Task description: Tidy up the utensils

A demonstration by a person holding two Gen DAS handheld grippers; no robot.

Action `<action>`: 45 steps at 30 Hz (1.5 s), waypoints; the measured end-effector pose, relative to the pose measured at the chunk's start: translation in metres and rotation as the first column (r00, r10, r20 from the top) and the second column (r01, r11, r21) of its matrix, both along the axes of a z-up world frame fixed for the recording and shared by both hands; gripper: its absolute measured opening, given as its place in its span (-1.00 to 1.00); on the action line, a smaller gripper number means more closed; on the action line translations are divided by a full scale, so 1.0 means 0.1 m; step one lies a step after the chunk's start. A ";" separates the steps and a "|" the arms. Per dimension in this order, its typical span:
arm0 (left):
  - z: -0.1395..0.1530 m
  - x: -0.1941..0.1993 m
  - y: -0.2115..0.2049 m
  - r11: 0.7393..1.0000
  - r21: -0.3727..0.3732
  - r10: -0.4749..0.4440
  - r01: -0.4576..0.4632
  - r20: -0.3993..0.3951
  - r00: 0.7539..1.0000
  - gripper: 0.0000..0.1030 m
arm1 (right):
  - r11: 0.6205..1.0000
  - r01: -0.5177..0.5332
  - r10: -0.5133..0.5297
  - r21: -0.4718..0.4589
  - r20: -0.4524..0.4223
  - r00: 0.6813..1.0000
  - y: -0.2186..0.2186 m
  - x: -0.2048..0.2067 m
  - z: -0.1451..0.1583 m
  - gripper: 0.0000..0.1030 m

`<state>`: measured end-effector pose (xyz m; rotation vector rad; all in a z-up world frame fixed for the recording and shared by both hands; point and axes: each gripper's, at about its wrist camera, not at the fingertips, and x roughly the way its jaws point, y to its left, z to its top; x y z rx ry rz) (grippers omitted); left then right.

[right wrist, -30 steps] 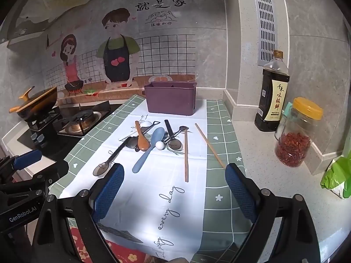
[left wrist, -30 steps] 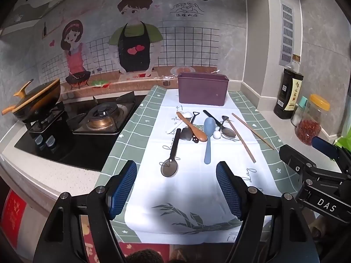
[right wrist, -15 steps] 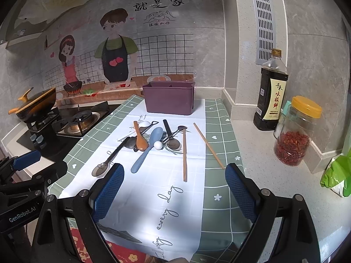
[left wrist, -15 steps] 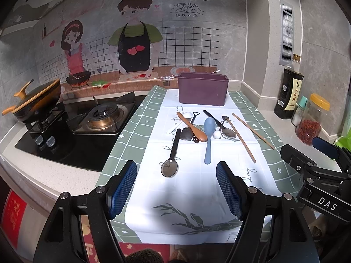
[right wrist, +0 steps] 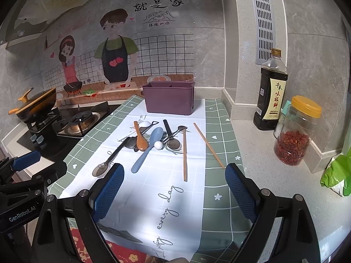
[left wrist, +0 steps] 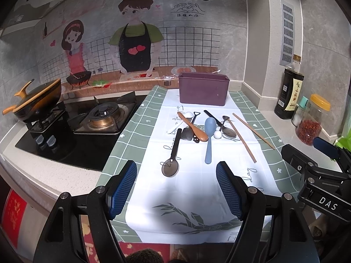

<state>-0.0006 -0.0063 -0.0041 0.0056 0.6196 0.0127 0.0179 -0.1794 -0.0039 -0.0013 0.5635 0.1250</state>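
Several utensils lie in a loose pile on the white and green cloth (left wrist: 197, 188): a blue spoon (left wrist: 208, 140), a wooden spoon (left wrist: 193, 127), a dark metal spoon (left wrist: 172, 159) and two wooden chopsticks (left wrist: 242, 141). A purple utensil box (left wrist: 203, 91) stands behind them. My left gripper (left wrist: 176, 188) is open and empty, near the cloth's front. My right gripper (right wrist: 173, 194) is open and empty, in front of the chopsticks (right wrist: 185, 153). The blue spoon (right wrist: 148, 149) and the box (right wrist: 170, 97) also show in the right wrist view.
A gas stove (left wrist: 103, 118) and a black wok (left wrist: 36, 99) are at the left. A dark sauce bottle (right wrist: 271, 94), a jar of dried chillies (right wrist: 295, 131) and a green bag (right wrist: 337, 173) stand at the right by the wall.
The right gripper has shifted slightly forward and left; the left gripper has barely moved. Both stay open and the utensils have not moved.
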 end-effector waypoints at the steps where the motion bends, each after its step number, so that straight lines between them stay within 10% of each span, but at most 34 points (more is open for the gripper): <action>1: 0.00 0.00 0.00 1.000 0.000 0.001 -0.001 0.000 1.000 0.45 | 1.000 0.000 0.000 0.001 0.000 1.000 0.00 0.00 0.00 0.78; 45: -0.09 0.26 0.08 0.999 -0.035 -0.010 0.008 -0.053 0.999 0.45 | 0.999 0.032 -0.033 -0.019 -0.025 0.999 -0.05 0.15 -0.07 0.78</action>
